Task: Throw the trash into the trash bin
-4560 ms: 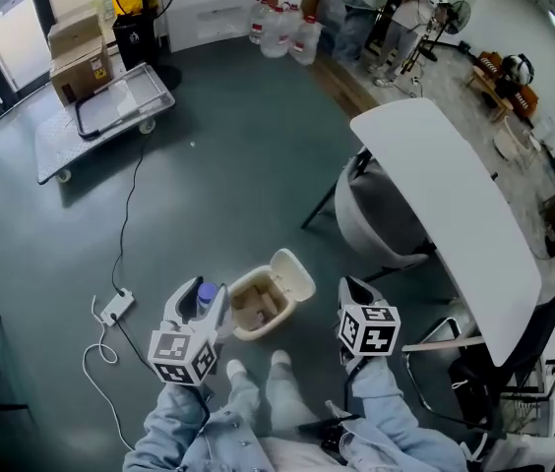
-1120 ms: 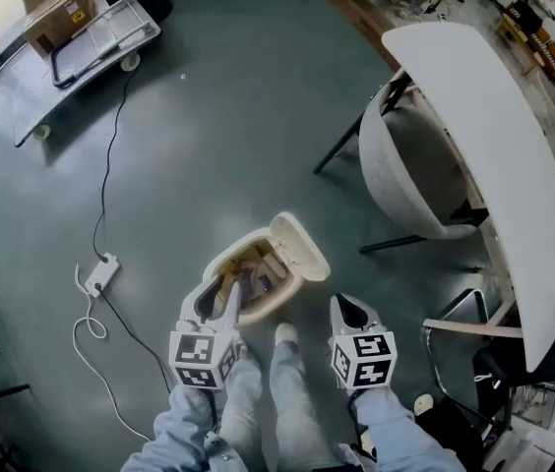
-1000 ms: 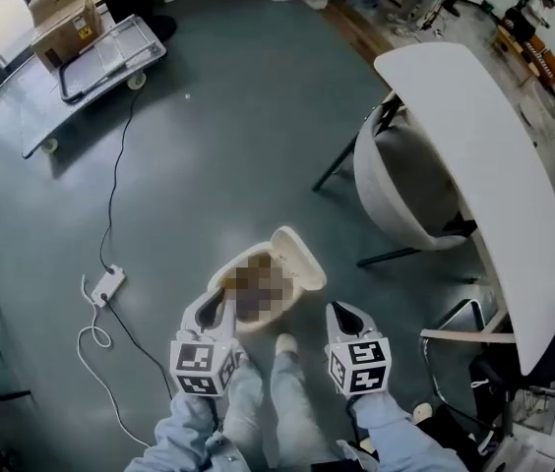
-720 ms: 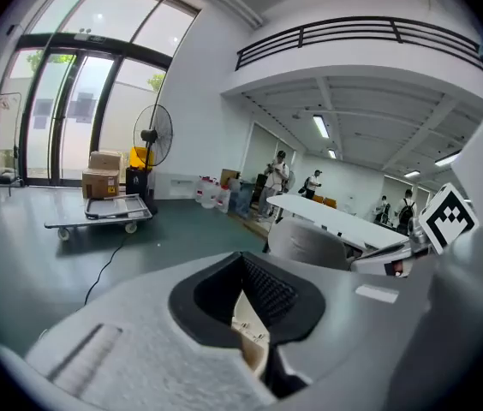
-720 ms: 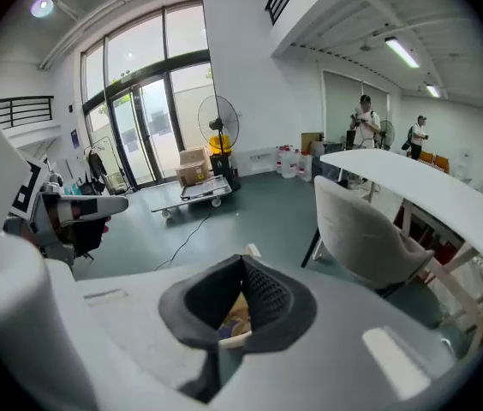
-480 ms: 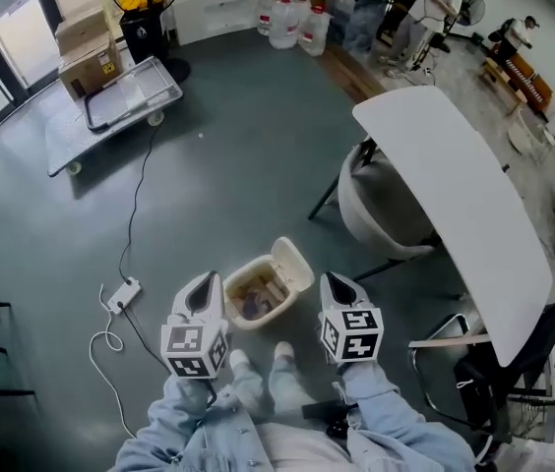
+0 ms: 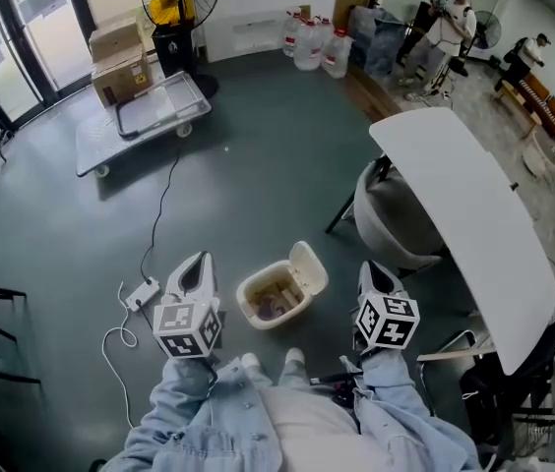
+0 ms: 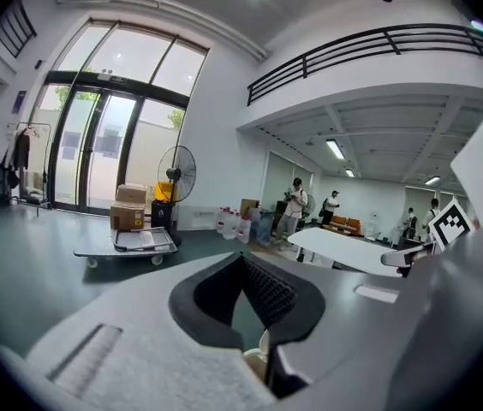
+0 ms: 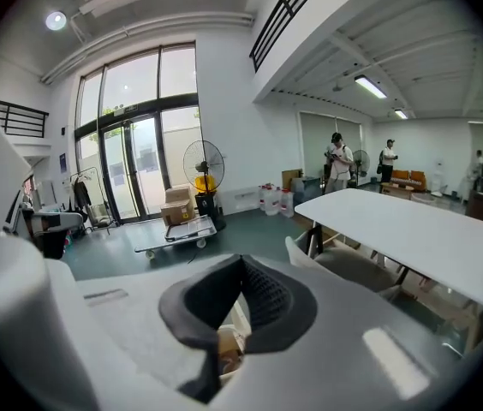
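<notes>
Trash (image 7: 272,306): crumpled bits, brown and purplish, are seen lying at the bottom of the bin.
Bin (image 7: 258,285): a cream, smooth-walled tub with rounded corners is set on the floor between the two grippers, just ahead of the person's shoes.
Lid (image 7: 308,266): an oval cream flap is swung open, up and back, at the bin's far right edge.
Left gripper (image 7: 197,262): held above the floor to the left of the bin; its jaws, black and ribbed inside, are pressed together at the tips with nothing caught between them.
Right gripper (image 7: 374,269): held to the right of the bin; the same grey shell and ribbed black jaws are closed tip to tip on nothing, and the bin's rim is glimpsed below them.
Shoes (image 7: 250,364): two white toes are planted close behind the bin.
Sleeves (image 7: 184,406): pale blue denim, creased.
Floor (image 7: 258,175): dark grey-green, smooth, faintly glossy.
Power strip (image 7: 142,293): a white block is laid left of the left gripper, with a thin cable (image 7: 159,205) trailing away.
Table (image 7: 464,195): a long white matte top with rounded ends, to the right.
Chair (image 7: 391,214): a grey moulded shell is tucked under the table's edge.
Cart (image 7: 140,116): a flat metal platform on wheels, well away, beside stacked cardboard boxes (image 7: 118,59).
</notes>
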A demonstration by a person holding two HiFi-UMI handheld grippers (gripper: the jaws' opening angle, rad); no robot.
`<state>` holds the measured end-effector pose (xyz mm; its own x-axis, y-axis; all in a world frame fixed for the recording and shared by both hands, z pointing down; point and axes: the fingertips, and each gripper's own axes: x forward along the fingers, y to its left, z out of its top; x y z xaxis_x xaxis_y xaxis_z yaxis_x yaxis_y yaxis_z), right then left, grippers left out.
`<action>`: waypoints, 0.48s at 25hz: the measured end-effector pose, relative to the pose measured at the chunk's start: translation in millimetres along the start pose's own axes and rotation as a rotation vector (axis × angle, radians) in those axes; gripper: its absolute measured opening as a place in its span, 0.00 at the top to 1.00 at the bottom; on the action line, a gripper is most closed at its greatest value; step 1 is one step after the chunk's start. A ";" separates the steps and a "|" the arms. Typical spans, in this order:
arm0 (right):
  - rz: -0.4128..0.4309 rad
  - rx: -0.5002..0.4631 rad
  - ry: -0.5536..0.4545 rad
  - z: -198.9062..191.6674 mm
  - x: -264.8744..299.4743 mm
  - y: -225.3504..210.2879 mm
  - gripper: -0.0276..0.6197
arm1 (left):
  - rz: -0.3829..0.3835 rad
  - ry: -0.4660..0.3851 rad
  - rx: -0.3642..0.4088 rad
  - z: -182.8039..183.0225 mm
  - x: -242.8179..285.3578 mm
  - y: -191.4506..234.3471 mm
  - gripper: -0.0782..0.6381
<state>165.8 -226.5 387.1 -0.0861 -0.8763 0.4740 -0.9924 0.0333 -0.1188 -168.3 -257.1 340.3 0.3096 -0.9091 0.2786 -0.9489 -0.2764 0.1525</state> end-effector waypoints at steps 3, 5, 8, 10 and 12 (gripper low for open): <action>-0.010 0.006 -0.005 2.2 -1.8 -2.6 0.95 | 0.026 -0.001 -0.015 -2.4 -3.2 7.6 0.88; -0.011 -0.008 -0.004 2.7 -1.9 -2.1 0.95 | 0.033 -0.002 -0.019 -4.6 -3.7 7.8 0.88; -0.022 -0.065 0.011 2.6 -2.2 -0.9 0.95 | 0.028 -0.008 -0.017 -6.7 -3.8 3.2 0.88; -0.021 -0.080 0.013 3.8 -1.6 1.6 0.95 | 0.025 -0.007 -0.014 -7.8 -3.9 0.9 0.88; -0.017 -0.079 0.015 3.6 0.4 3.9 0.95 | 0.024 -0.004 -0.016 -9.8 -3.7 0.4 0.88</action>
<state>162.2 -228.5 383.7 -0.0704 -0.8698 0.4884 -0.9975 0.0569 -0.0423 -169.2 -250.8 348.6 0.2861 -0.9166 0.2791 -0.9550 -0.2490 0.1612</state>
